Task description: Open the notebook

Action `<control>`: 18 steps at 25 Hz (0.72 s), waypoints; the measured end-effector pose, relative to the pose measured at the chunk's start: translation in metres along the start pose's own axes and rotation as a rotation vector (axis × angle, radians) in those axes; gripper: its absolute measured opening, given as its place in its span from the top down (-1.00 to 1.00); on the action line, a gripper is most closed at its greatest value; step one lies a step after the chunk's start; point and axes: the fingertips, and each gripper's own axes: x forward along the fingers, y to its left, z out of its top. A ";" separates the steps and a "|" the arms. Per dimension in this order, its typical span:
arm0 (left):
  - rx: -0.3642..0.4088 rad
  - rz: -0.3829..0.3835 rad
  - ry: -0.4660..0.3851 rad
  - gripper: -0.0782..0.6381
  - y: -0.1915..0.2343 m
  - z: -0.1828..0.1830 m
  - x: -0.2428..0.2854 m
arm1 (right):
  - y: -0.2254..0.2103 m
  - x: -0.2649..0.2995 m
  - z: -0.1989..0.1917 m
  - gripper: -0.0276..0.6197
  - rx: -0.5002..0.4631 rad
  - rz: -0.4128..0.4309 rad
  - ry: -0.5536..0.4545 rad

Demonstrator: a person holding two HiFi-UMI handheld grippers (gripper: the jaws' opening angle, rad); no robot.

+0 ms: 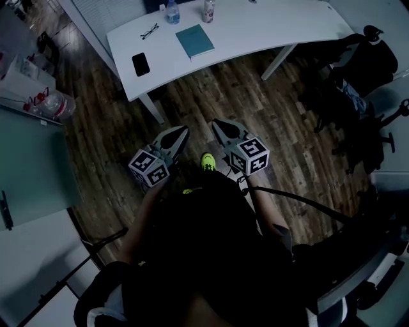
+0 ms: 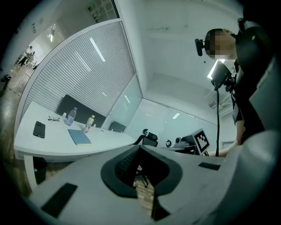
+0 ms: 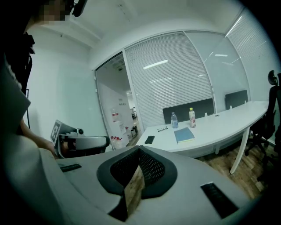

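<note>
1. wood floor: dark planks, fills most of the head view.
2. white table: curved top, runs across the top of the head view on white legs.
3. person: dark clothing, on the floor short of the table. A yellow-green shoe shows between the two grippers.
4. black office chairs: off the table's right end.
5. left gripper: jaws together, tips meeting, nothing in them. Only floor planks show through the gap behind the tips. It hangs over the floor pointing toward the table, well apart from it.
6. right gripper: same state, jaws closed tip to tip and empty. It sits just beside the left one, also aimed at the table.
7. notebook: teal cover, flat on the tabletop. It looks closed, though the frame is dark so I'm not fully sure. Neither gripper is near it.
8. phone: black, lying flat, left of the notebook near the table's front edge.
9. water bottle and second bottle: both upright, beyond the notebook at the far edge.
10. glasses: on the tabletop beyond the phone, left of the notebook.
</note>
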 end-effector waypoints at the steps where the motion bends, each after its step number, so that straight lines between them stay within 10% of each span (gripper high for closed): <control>1: 0.001 0.005 0.004 0.79 0.004 0.001 0.007 | -0.007 0.004 0.001 0.91 0.002 0.006 0.004; 18: 0.016 0.124 0.006 0.79 0.057 0.019 0.093 | -0.091 0.056 0.027 0.91 0.019 0.136 0.052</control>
